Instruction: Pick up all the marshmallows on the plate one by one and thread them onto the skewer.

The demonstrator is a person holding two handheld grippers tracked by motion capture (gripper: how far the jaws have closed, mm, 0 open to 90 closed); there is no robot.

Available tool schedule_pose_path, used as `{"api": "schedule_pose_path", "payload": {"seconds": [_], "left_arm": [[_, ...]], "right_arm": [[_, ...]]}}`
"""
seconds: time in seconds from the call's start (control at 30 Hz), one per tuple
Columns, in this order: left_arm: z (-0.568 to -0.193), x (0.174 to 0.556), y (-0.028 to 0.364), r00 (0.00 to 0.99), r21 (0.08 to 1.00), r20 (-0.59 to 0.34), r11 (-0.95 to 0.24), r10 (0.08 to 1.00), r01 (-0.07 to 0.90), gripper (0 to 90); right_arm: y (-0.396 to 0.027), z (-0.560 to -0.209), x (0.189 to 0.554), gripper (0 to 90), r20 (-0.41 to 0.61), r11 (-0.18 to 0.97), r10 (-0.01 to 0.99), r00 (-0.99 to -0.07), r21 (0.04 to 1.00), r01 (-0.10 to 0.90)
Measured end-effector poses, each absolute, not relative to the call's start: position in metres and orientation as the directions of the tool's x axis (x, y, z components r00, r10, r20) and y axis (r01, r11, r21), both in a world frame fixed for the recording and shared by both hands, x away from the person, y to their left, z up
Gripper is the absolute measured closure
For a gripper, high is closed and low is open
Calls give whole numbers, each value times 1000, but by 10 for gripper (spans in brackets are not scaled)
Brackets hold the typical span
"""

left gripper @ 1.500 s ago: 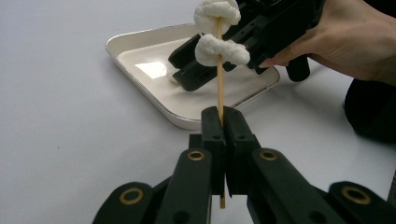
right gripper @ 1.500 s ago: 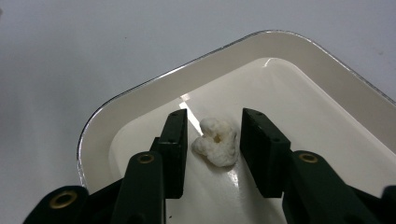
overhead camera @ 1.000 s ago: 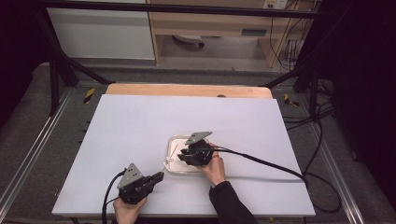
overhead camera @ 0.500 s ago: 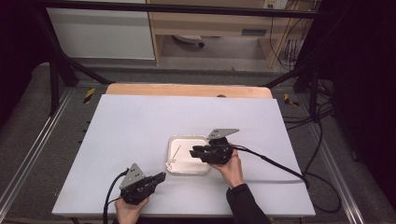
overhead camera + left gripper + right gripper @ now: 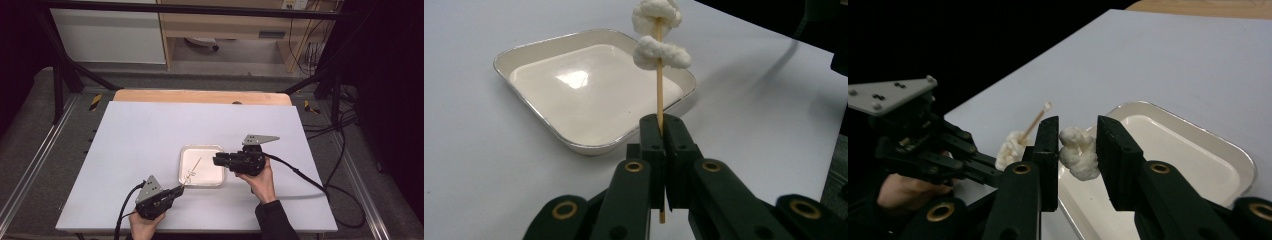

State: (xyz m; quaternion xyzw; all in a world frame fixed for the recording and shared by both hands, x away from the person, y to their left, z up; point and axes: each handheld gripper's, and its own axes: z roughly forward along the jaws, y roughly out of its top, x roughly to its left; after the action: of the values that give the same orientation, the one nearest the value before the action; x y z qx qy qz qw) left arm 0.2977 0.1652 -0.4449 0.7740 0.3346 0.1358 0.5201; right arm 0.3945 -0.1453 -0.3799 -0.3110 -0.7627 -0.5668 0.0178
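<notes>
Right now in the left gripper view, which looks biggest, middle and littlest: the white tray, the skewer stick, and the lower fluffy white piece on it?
1. white tray, easily the biggest.
2. skewer stick, long but very thin.
3. lower fluffy white piece, the littlest.
The stick is nearer the camera than the tray's far side, yet the tray looks largest anyway.
</notes>
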Motion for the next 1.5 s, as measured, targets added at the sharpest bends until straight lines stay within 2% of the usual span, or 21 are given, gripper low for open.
{"api": "schedule_pose_path", "payload": {"seconds": [0.47, 1.1, 1.5], "left_arm": [[-446, 294, 149, 769, 899, -117, -262, 628, 351, 881], [-445, 294, 146, 778, 903, -105, -269, 619, 336, 882], [-446, 295, 141, 793, 876, -40, -360, 608, 321, 885]], "right_arm": [[-149, -371, 396, 708, 459, 80, 381, -802, 848, 524], [-142, -379, 399, 719, 503, 107, 348, -791, 817, 566], [-137, -386, 396, 771, 529, 130, 327, -783, 796, 592]]}}
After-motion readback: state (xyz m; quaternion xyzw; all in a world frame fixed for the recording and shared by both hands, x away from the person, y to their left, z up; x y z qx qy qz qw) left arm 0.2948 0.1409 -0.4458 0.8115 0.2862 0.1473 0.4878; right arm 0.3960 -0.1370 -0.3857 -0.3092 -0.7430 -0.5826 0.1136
